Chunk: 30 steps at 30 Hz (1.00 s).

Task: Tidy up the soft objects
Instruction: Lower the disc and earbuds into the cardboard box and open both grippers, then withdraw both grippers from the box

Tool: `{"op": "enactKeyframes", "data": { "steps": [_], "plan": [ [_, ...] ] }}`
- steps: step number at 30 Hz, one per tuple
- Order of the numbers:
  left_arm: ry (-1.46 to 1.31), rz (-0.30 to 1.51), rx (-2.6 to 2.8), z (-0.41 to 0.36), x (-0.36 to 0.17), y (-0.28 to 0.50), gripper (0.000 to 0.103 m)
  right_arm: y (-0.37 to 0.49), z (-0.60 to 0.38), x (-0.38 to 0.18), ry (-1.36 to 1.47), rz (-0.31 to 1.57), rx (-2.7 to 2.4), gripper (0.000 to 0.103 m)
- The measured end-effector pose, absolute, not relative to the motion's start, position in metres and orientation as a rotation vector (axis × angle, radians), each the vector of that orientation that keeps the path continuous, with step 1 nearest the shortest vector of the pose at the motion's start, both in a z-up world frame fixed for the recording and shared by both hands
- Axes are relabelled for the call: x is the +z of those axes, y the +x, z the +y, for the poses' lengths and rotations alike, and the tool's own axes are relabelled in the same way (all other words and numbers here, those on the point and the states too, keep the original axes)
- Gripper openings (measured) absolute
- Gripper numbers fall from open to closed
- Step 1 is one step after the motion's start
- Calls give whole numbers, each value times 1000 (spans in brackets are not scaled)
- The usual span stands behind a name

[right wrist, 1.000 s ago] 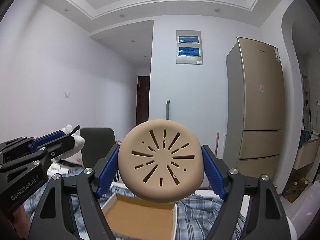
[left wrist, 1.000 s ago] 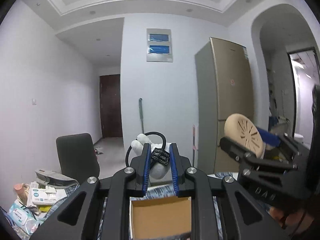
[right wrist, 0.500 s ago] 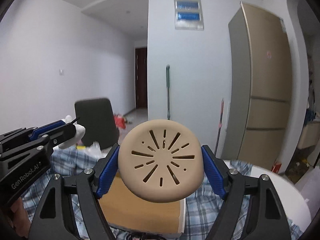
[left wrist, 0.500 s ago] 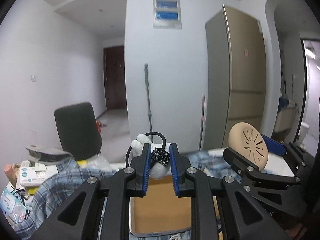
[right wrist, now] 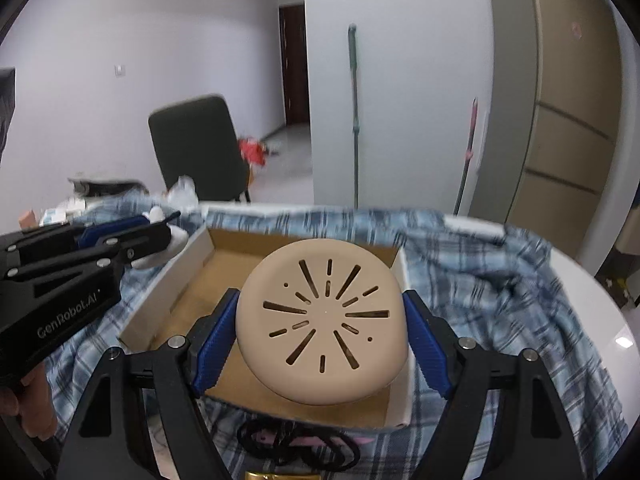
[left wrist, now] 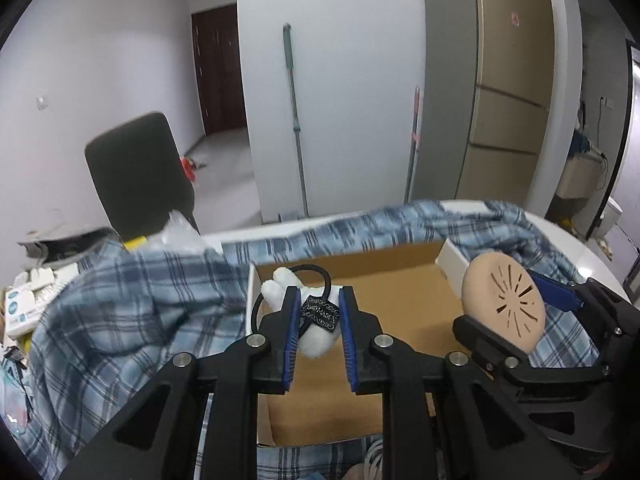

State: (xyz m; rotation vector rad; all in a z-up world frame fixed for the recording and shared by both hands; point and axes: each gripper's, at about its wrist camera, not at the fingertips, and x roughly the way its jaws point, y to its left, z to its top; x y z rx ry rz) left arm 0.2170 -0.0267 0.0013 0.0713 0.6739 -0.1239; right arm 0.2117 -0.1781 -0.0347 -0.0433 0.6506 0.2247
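Observation:
My left gripper [left wrist: 319,300] is shut on a small white plush toy [left wrist: 316,340] that carries a black patterned ribbon and a black elastic loop [left wrist: 320,270]. It hangs over the left part of an open cardboard box [left wrist: 400,292]. My right gripper [right wrist: 322,310] is shut on a round beige soft pad [right wrist: 322,320] with radial slits, held above the same box [right wrist: 188,280]. In the left wrist view the pad [left wrist: 502,306] and the right gripper sit at the box's right side. The left gripper [right wrist: 152,224] appears at the left of the right wrist view.
The box lies on a blue plaid cloth [left wrist: 120,312] over a white round table [right wrist: 592,304]. Cluttered packets [left wrist: 28,296] lie at the left. A black chair [left wrist: 140,172] stands behind, with mops [left wrist: 294,120] and a fridge [left wrist: 508,80] by the wall. Black cords [right wrist: 296,448] lie near the box's front.
Both grippers have come down and tilted toward the table, each keeping its hold. The box and plaid cloth now fill the lower views, where the ceiling showed before.

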Motion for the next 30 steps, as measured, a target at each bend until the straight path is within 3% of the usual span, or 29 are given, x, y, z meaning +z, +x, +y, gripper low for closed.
{"op": "enactKeyframes", "data": {
  "steps": [11,13,14,15,19,30],
  "plan": [
    [72,743,-131,-31,-22,226,23,229,-180,-61,-40,763,243,79],
    [67,742,-125,-29,-21,226,45,229,-179,-61,-47,760,239,79],
    [69,741,-121,-29,-21,227,76,229,-178,-62,-53,751,227,82],
    [72,737,-111,-29,-21,227,94,228,-179,-61,-59,741,210,83],
    [76,679,-96,-29,-14,220,94,227,-180,-59,-70,713,206,87],
    [44,628,-102,-21,15,205,94,218,-187,-35,-25,682,200,87]
  ]
}}
